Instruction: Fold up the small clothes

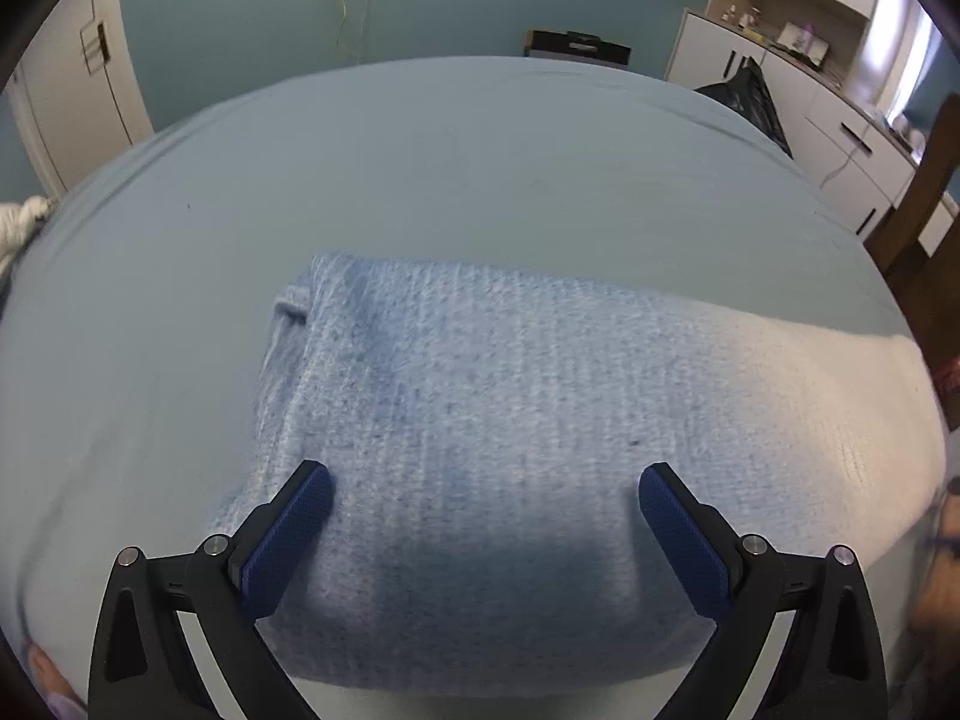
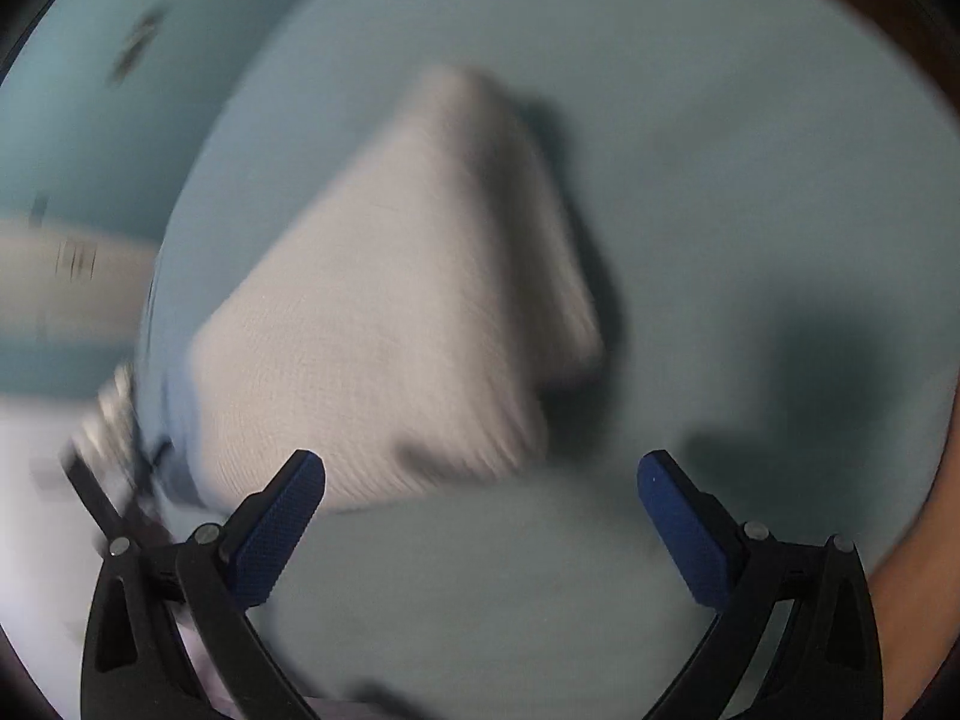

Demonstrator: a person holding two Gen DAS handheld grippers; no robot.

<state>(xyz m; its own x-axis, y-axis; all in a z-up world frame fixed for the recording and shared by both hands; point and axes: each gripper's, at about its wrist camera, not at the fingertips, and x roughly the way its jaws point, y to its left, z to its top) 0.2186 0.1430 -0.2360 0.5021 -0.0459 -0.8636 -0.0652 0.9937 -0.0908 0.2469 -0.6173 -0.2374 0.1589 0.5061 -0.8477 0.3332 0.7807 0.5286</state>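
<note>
A folded pale blue knit garment (image 1: pixel 510 420) lies flat on the light blue bed sheet (image 1: pixel 420 168). My left gripper (image 1: pixel 485 486) hovers open just over its near edge, blue pads wide apart with nothing between them. The right wrist view is motion-blurred: the same folded garment (image 2: pixel 390 300) shows as a whitish block ahead and to the left. My right gripper (image 2: pixel 481 474) is open above the bare sheet (image 2: pixel 720 180), its left fingertip close to the garment's near corner, nothing held.
White cupboards (image 1: pixel 840 138) and a black bag (image 1: pixel 750 96) stand beyond the bed's far right. A wooden bedpost (image 1: pixel 924 222) rises at the right edge. A dark box (image 1: pixel 576 48) sits behind the bed. White cloth (image 1: pixel 24 222) lies at the far left.
</note>
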